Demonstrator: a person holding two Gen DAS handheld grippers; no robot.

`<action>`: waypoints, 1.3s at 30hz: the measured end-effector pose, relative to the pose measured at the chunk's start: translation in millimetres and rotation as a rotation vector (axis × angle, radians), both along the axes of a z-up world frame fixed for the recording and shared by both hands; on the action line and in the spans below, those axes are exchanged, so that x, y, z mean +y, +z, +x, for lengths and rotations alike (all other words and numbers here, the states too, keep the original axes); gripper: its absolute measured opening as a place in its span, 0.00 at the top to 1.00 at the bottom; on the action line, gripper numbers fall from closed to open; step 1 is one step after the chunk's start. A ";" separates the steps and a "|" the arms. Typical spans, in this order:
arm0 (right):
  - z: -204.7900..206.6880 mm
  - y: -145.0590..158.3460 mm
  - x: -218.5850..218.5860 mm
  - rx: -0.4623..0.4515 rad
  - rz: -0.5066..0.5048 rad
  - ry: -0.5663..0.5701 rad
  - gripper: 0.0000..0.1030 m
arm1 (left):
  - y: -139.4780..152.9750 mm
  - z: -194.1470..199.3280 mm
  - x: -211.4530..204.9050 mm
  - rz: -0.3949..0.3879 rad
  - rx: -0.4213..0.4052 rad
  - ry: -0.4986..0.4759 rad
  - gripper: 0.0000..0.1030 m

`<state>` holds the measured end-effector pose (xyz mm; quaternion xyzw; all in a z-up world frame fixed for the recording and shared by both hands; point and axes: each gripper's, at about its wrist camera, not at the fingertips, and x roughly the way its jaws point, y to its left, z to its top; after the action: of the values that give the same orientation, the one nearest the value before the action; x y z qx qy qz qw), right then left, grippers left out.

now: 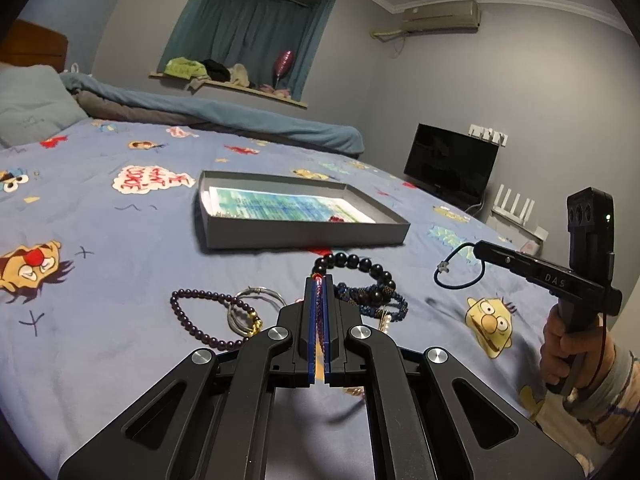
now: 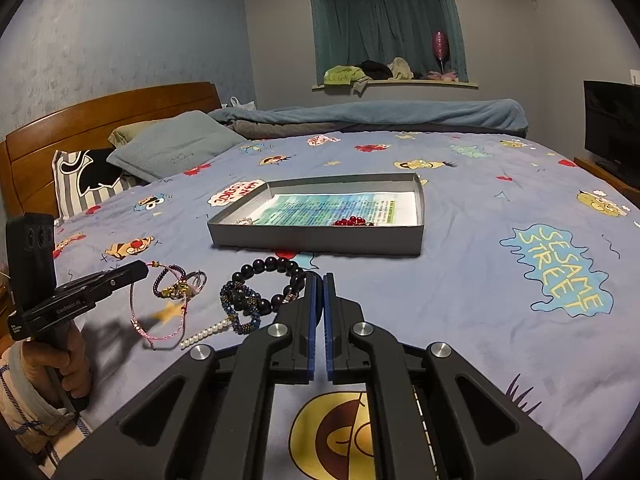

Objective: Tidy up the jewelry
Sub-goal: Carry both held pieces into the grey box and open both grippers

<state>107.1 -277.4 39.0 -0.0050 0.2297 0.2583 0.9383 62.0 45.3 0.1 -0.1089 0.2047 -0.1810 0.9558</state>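
Cords are dangling from both tools above the blue cartoon-print bedsheet. The left gripper is pinching a thin pink woven cord bracelet, which is hanging limp over the pile. The right gripper is closing on a thin dark blue cord loop with a small charm. Both look light, floppy and likely to swing, so gripping near the knot seems best. The shallow grey cardboard tray is waiting beyond, nearer the sheet's middle.
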 end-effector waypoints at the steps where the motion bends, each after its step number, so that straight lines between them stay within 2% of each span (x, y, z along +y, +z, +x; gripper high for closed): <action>1: 0.6 1.1 0.3 -0.002 0.001 0.002 0.97 | 2.2 -0.3 1.7 -0.006 -0.003 -0.001 0.97; 12: 6.9 7.8 7.4 -0.016 0.012 0.023 0.97 | 31.3 4.0 14.6 -0.034 -0.039 -0.008 0.97; 20: 28.1 20.7 12.2 -0.029 0.011 0.029 0.97 | 46.8 25.4 8.2 -0.015 -0.045 -0.010 0.97; 30: 77.5 34.4 19.2 -0.027 0.012 0.031 0.97 | 70.1 74.2 -9.7 0.010 -0.066 -0.021 0.97; 35: 109.4 42.5 25.8 -0.019 0.013 0.039 0.97 | 78.7 109.3 -14.6 0.024 -0.062 0.014 0.97; 39: 142.6 41.1 31.9 0.020 0.019 0.031 0.97 | 82.9 139.7 -17.9 0.025 -0.045 0.046 0.97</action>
<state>249.7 -245.5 80.1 0.0027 0.2366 0.2753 0.9318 201.7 27.5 82.9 -0.0975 0.1831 -0.1589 0.9652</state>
